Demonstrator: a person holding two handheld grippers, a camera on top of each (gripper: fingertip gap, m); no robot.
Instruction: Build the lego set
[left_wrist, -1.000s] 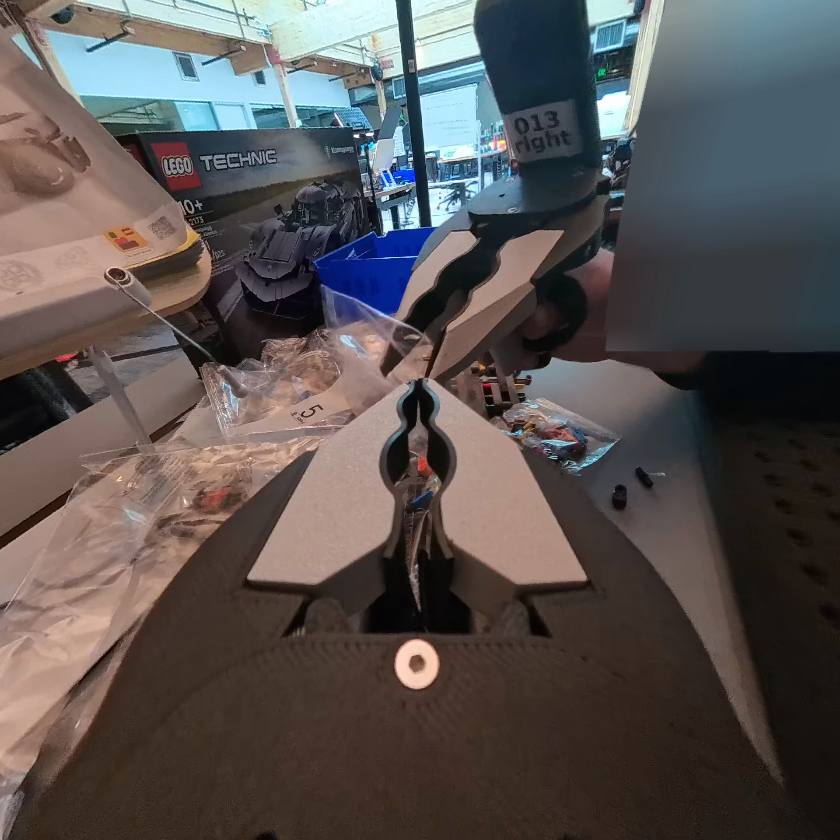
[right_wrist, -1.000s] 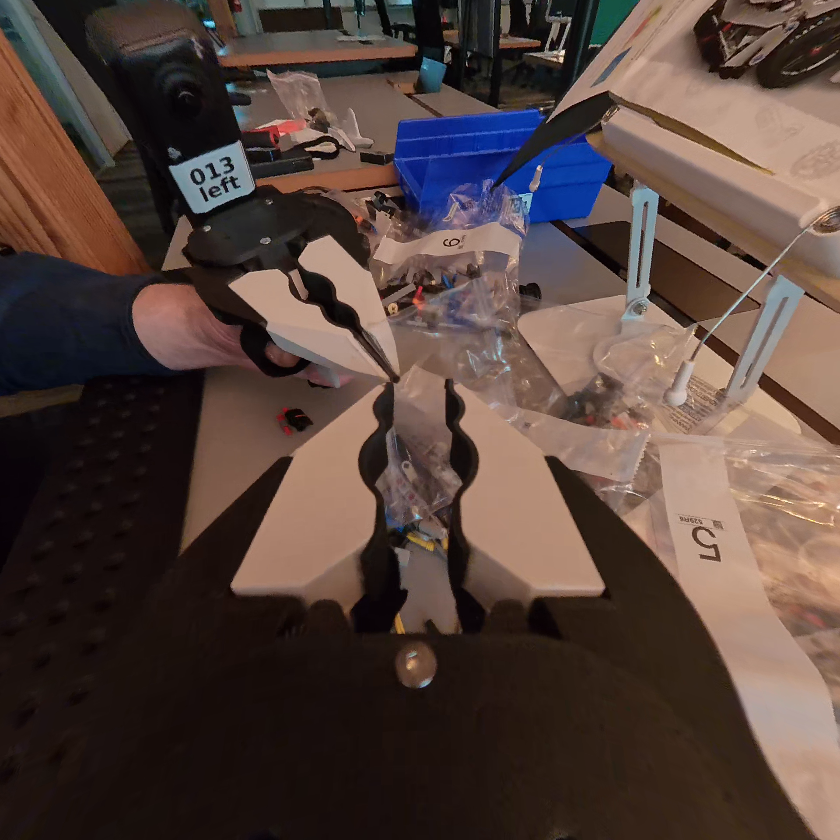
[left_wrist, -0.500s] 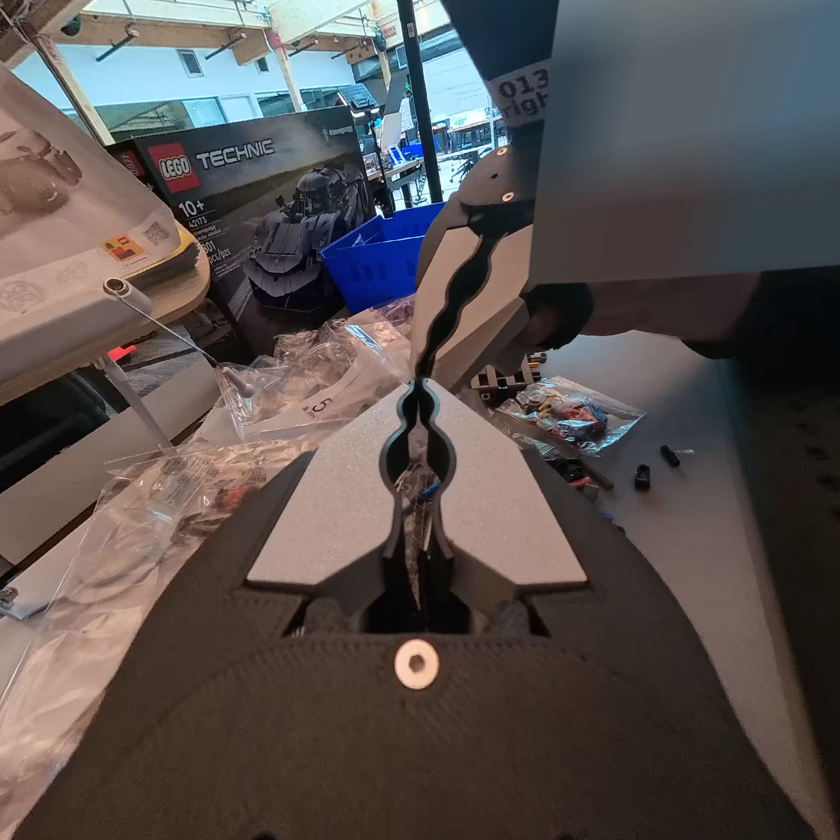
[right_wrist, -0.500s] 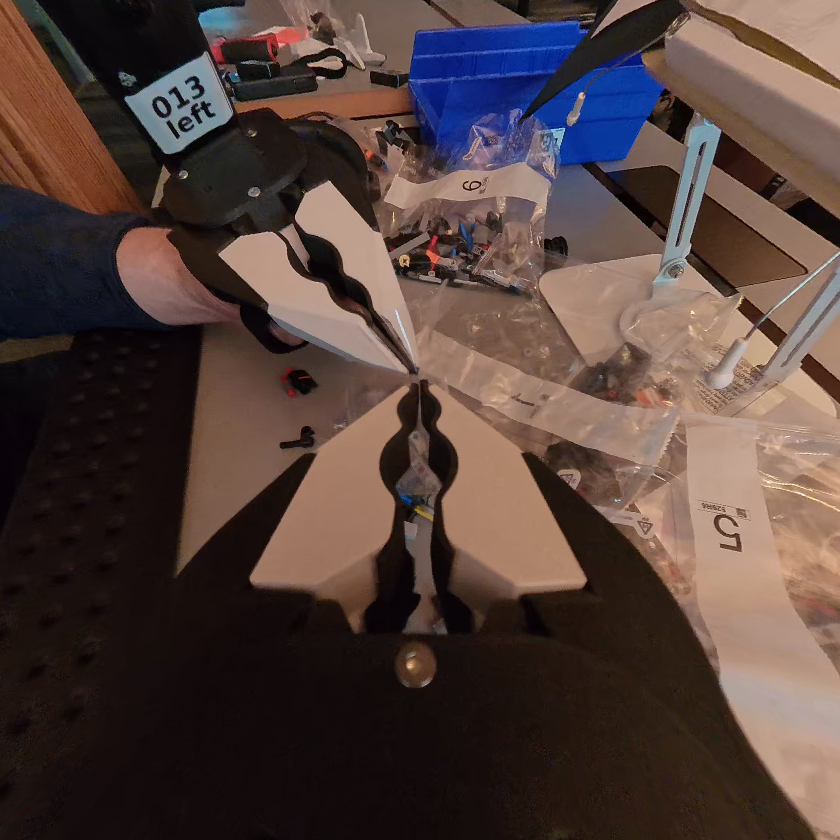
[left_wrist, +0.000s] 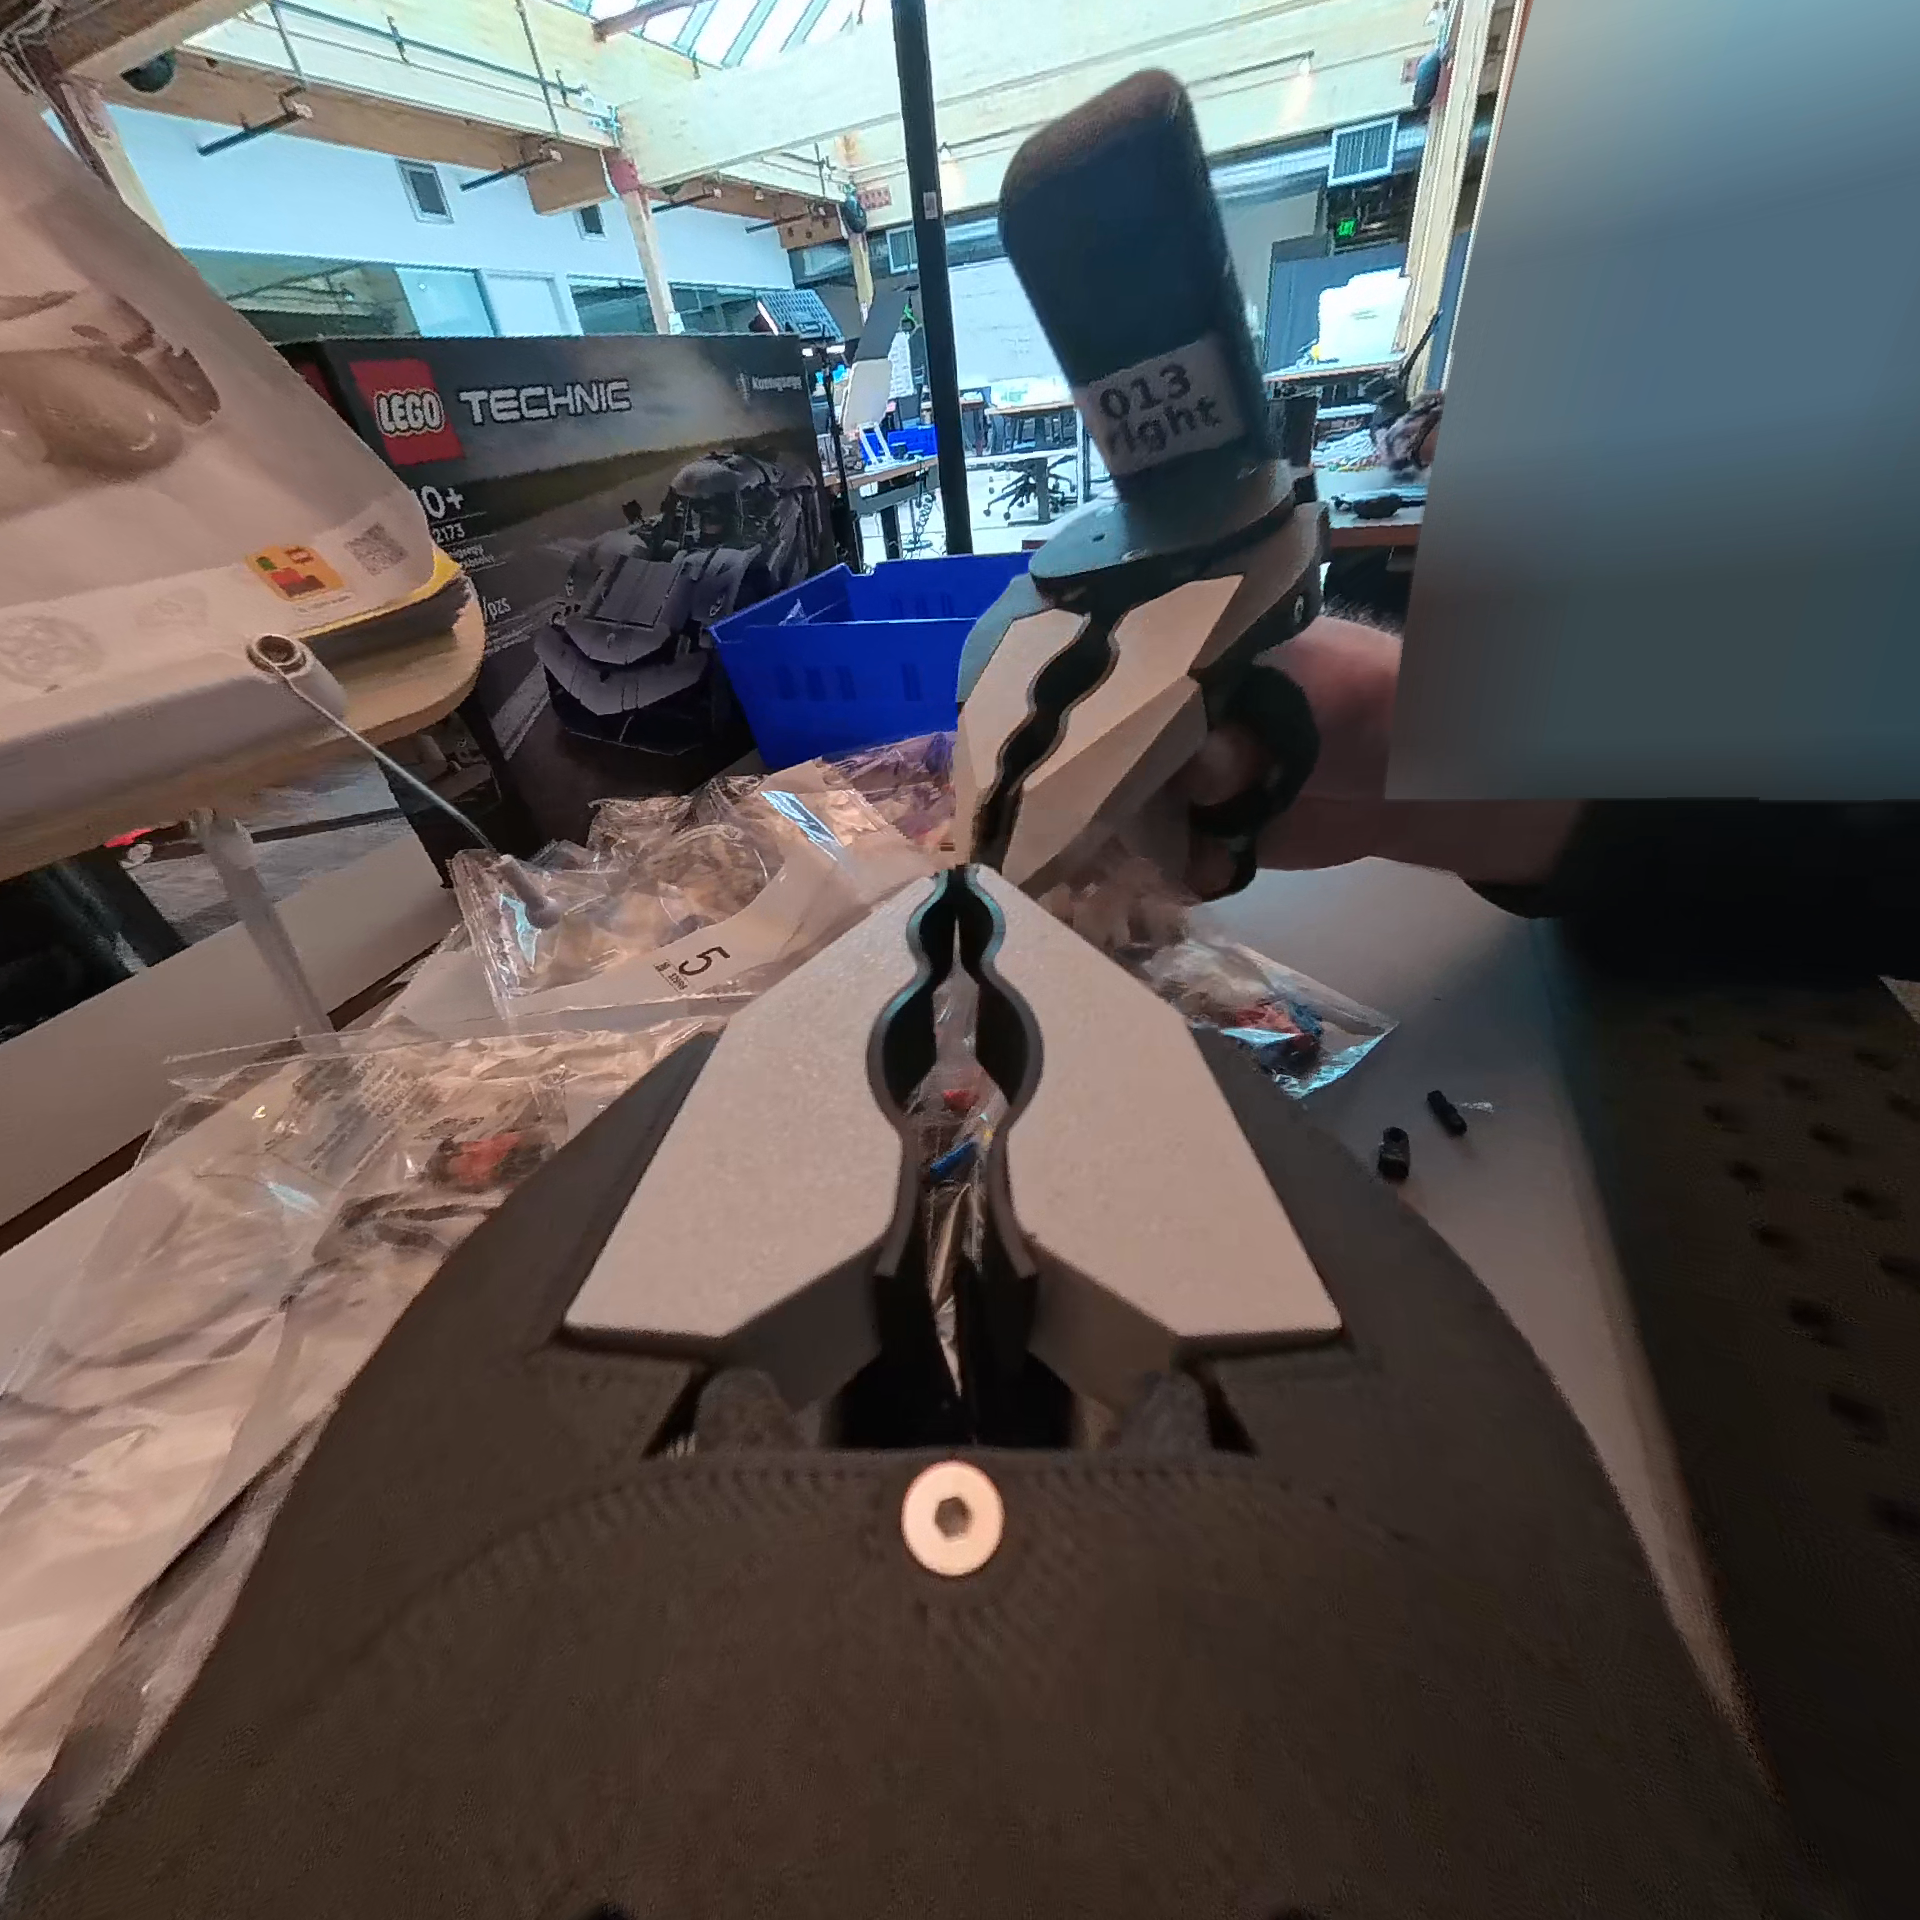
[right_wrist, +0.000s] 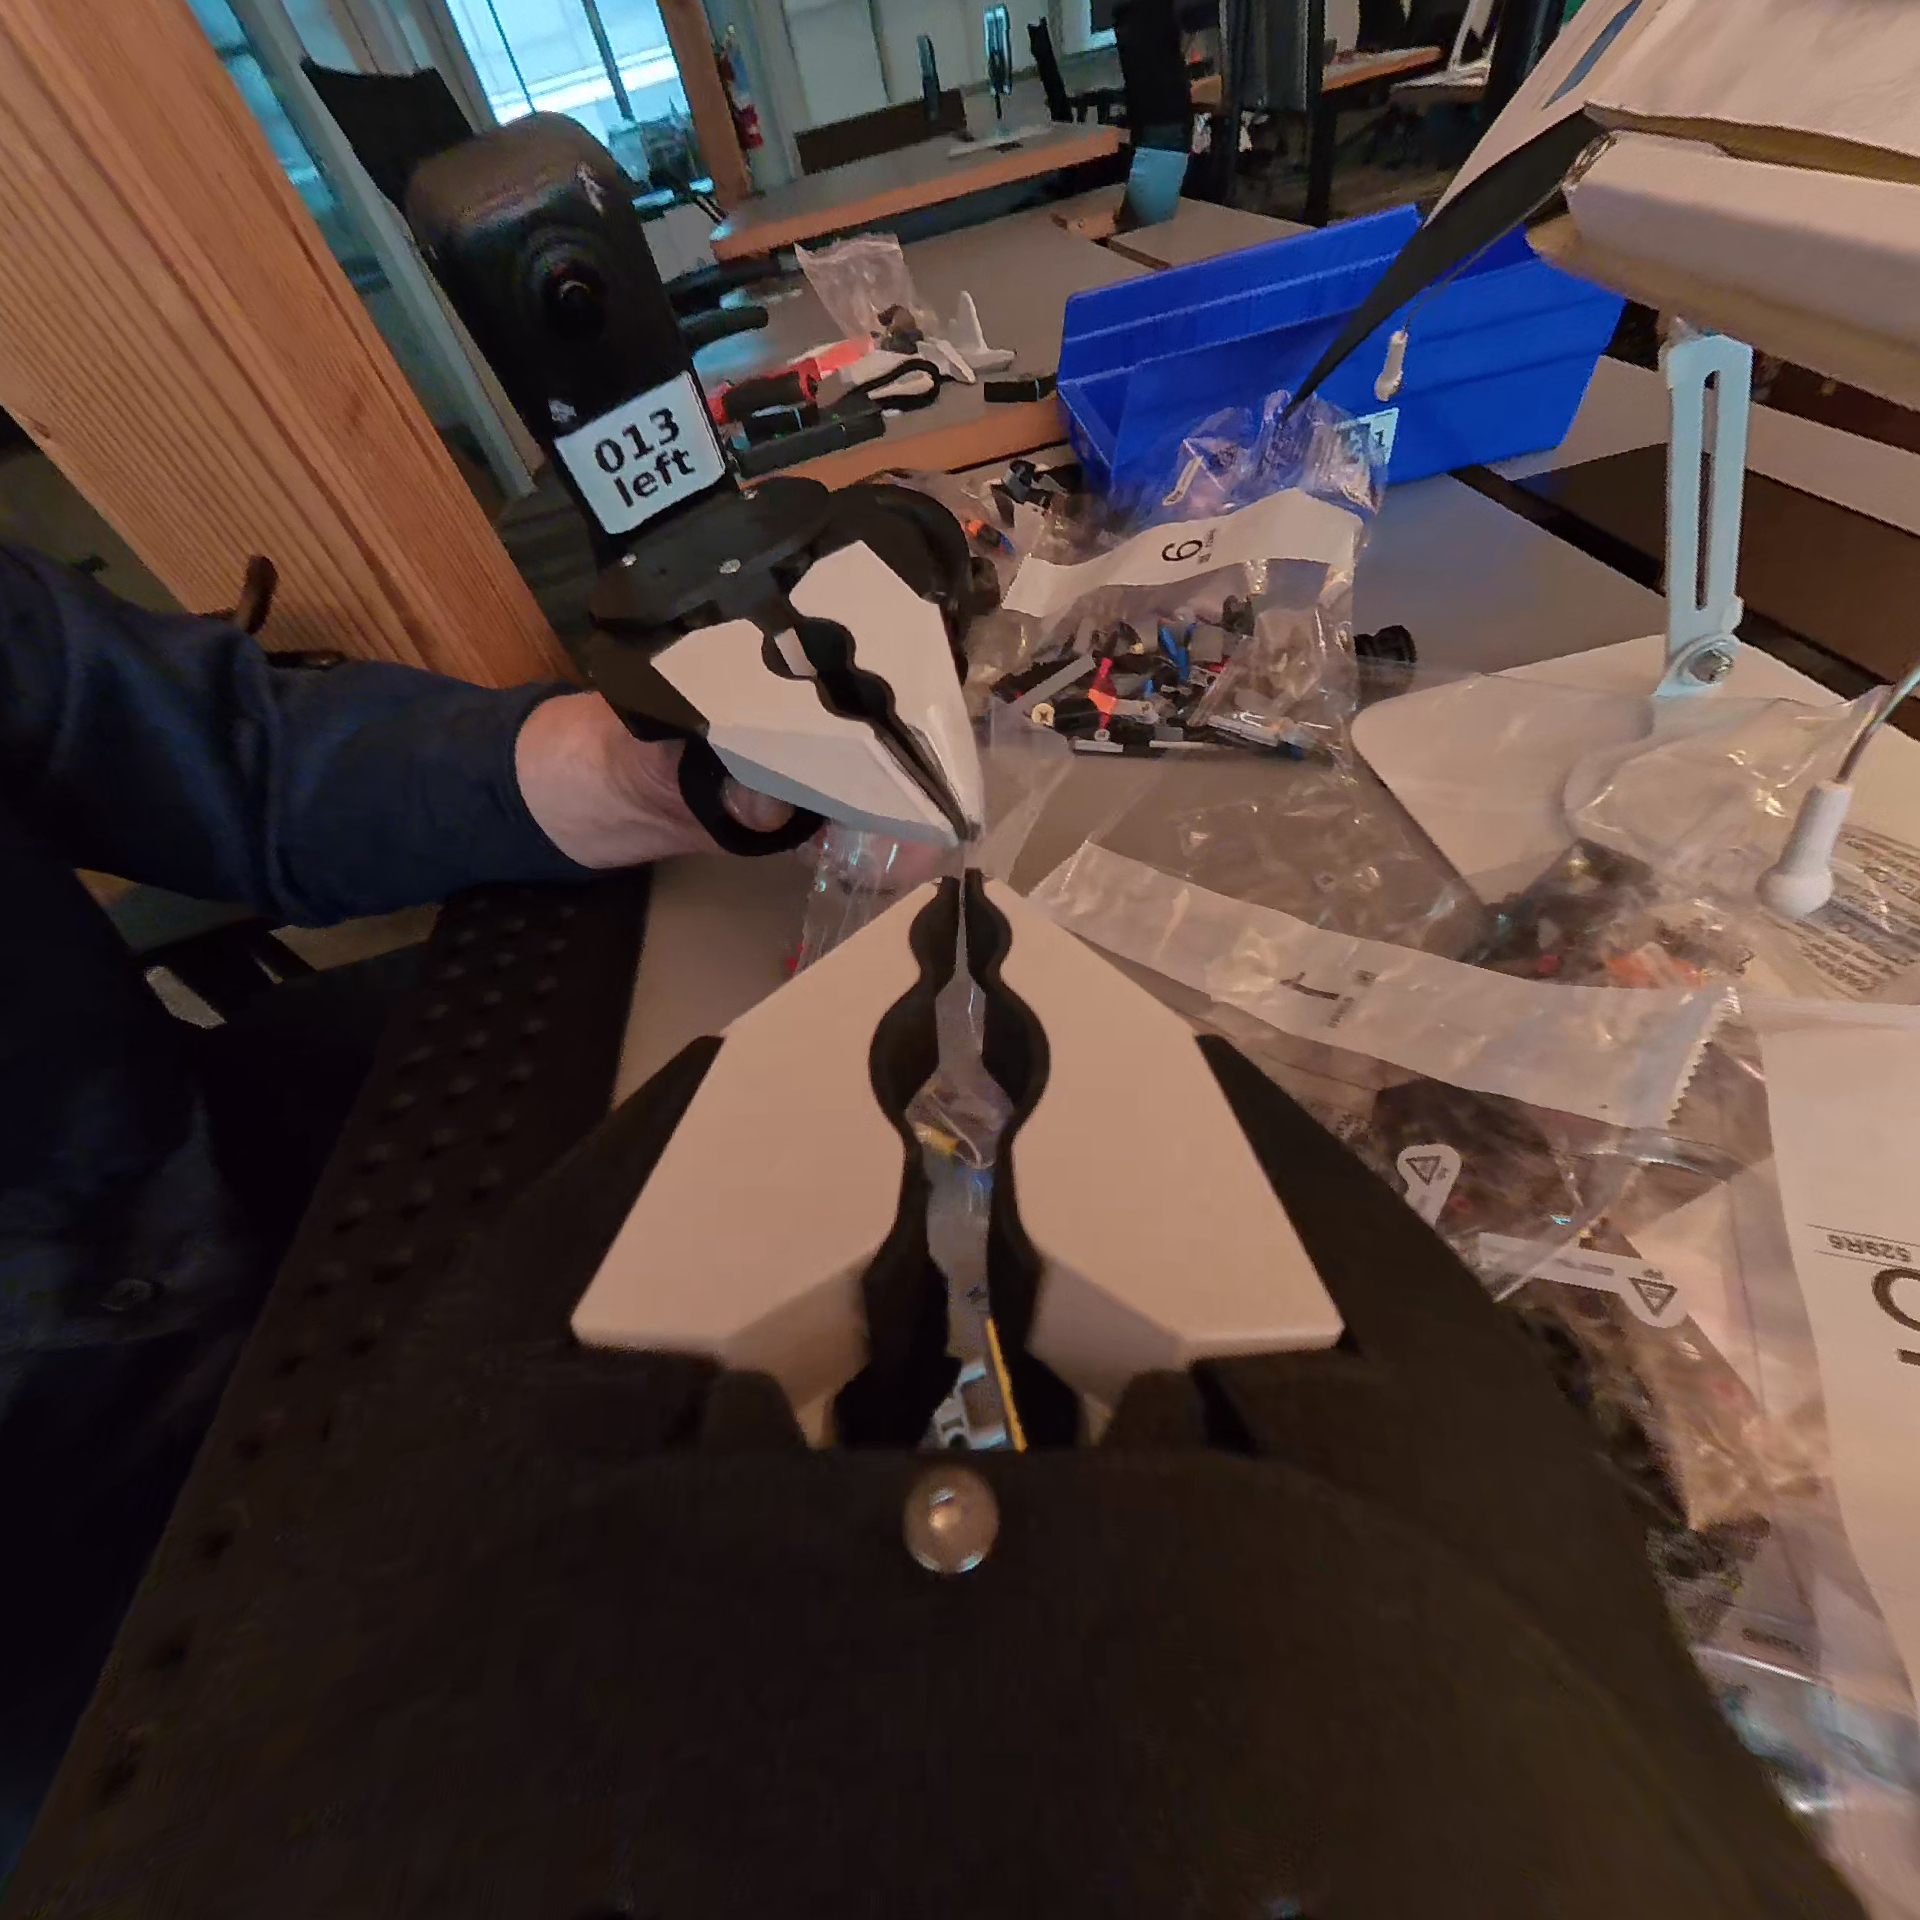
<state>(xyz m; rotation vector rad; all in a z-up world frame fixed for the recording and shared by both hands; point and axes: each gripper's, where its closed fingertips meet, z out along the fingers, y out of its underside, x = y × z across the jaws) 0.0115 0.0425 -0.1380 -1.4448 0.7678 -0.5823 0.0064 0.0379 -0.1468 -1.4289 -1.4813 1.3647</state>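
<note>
Both hand-held grippers pinch one small clear parts bag (right_wrist: 961, 1122) between them, tip to tip: the left hand-held gripper (left_wrist: 961, 883) and the right hand-held gripper (right_wrist: 964, 883) are each clamped on its film, likely to tear it open. More numbered bags (right_wrist: 1174, 665) wait on the desk (right_wrist: 1496, 582) toward one o'clock.
</note>
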